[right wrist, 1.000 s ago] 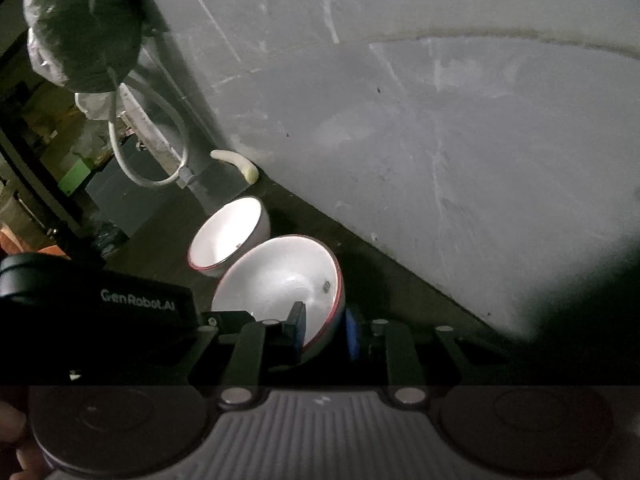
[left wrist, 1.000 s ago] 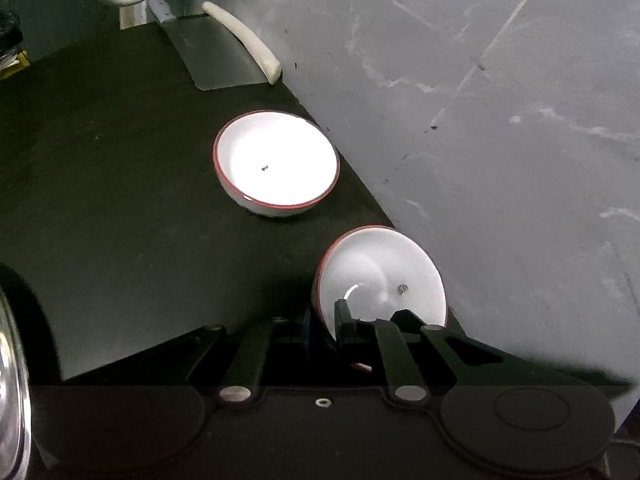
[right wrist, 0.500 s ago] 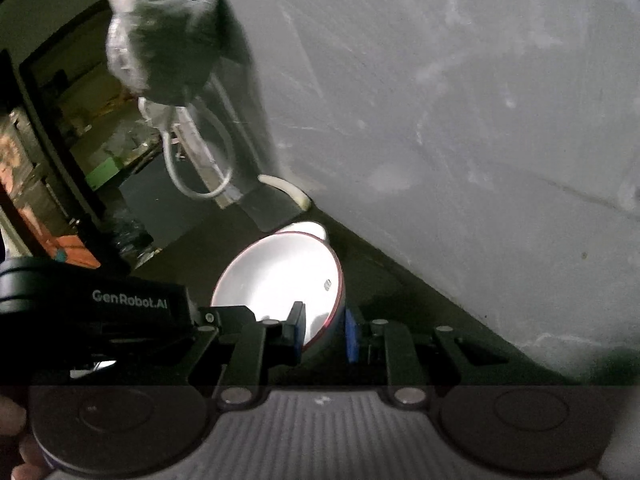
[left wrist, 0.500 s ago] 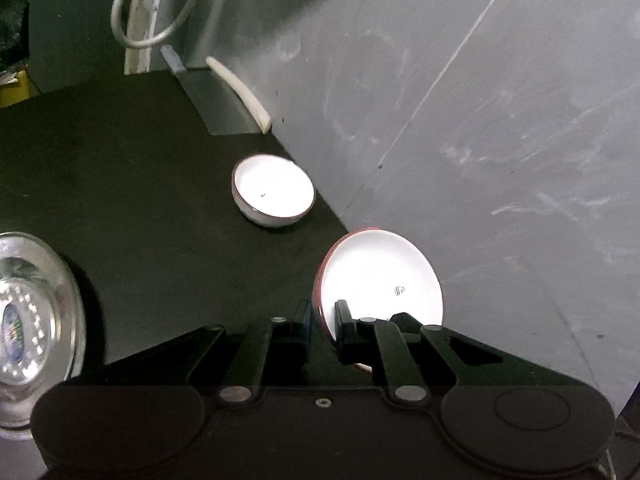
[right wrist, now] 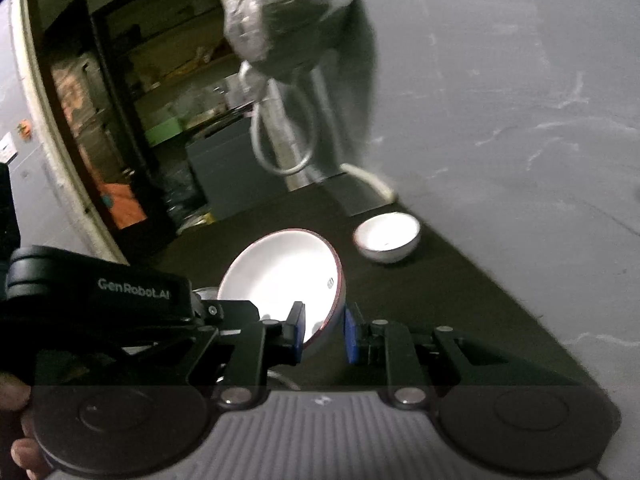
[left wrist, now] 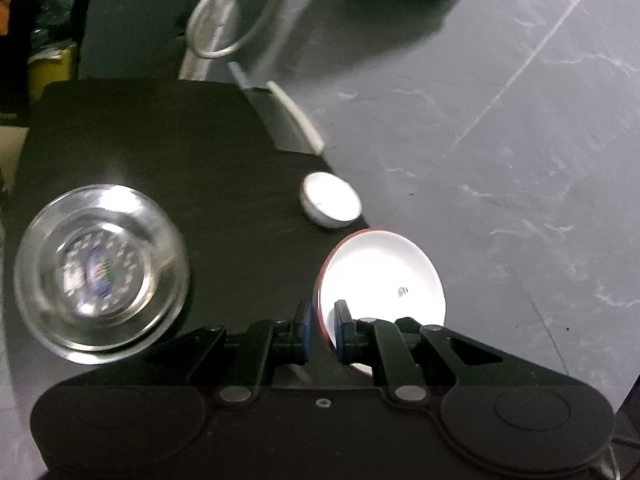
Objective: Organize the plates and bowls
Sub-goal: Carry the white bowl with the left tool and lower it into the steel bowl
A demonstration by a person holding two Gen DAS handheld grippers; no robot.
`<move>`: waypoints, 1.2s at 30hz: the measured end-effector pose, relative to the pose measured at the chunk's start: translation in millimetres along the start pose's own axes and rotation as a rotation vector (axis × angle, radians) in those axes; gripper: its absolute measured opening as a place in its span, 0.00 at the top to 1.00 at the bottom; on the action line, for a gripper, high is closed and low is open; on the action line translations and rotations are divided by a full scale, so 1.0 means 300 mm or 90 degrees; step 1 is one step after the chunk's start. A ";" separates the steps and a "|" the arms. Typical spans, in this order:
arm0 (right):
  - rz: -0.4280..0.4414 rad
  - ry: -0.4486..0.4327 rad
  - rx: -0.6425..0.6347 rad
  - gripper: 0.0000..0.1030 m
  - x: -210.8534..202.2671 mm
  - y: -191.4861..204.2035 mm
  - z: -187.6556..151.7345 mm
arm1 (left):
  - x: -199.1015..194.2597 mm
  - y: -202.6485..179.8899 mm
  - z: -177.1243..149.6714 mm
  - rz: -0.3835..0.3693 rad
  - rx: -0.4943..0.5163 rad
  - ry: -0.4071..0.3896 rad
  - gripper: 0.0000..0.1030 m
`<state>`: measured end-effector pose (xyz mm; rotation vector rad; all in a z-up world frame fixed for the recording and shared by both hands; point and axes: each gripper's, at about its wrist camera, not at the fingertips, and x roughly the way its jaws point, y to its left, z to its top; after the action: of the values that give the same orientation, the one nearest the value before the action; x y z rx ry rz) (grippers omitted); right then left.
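Observation:
My left gripper (left wrist: 320,328) is shut on the left rim of a white bowl with a red rim (left wrist: 380,280), tilted and held above the black table (left wrist: 160,140). In the right wrist view my right gripper (right wrist: 324,332) is shut on the right wall of a similar red-rimmed bowl (right wrist: 280,276). The left gripper's housing (right wrist: 100,292) sits close on that bowl's left. I cannot tell whether both hold one bowl. A second white bowl (left wrist: 331,205) (right wrist: 387,238) stands upright on the table by the wall. A glass bowl (left wrist: 100,272) rests at the left.
A grey marbled wall (left wrist: 500,160) runs along the table's right side. A cleaver with a white handle (left wrist: 288,128) lies at the far end, under a hose loop (left wrist: 224,28) and a hanging plastic bag (right wrist: 288,8). A hand (right wrist: 20,452) grips the right tool.
Both grippers have lifted up and back with the bowl still clamped. The white bowl on the table now looks smaller and farther. The glass bowl has come fully into the left view.

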<state>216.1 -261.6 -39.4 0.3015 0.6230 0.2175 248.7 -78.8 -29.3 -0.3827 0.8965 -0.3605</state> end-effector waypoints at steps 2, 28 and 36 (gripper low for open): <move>0.013 0.011 -0.008 0.78 0.002 0.021 -0.011 | -0.021 0.027 -0.011 0.006 -0.005 0.003 0.89; 0.075 0.209 -0.064 0.76 0.064 0.102 -0.144 | -0.027 0.172 -0.146 0.099 -0.053 0.133 0.89; 0.086 0.229 -0.069 0.75 0.083 0.101 -0.148 | -0.013 0.174 -0.152 0.119 -0.061 0.153 0.89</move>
<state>205.9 -216.7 -76.7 0.1999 0.9439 0.4395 217.2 -39.2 -76.9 -0.3441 1.1789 -0.1938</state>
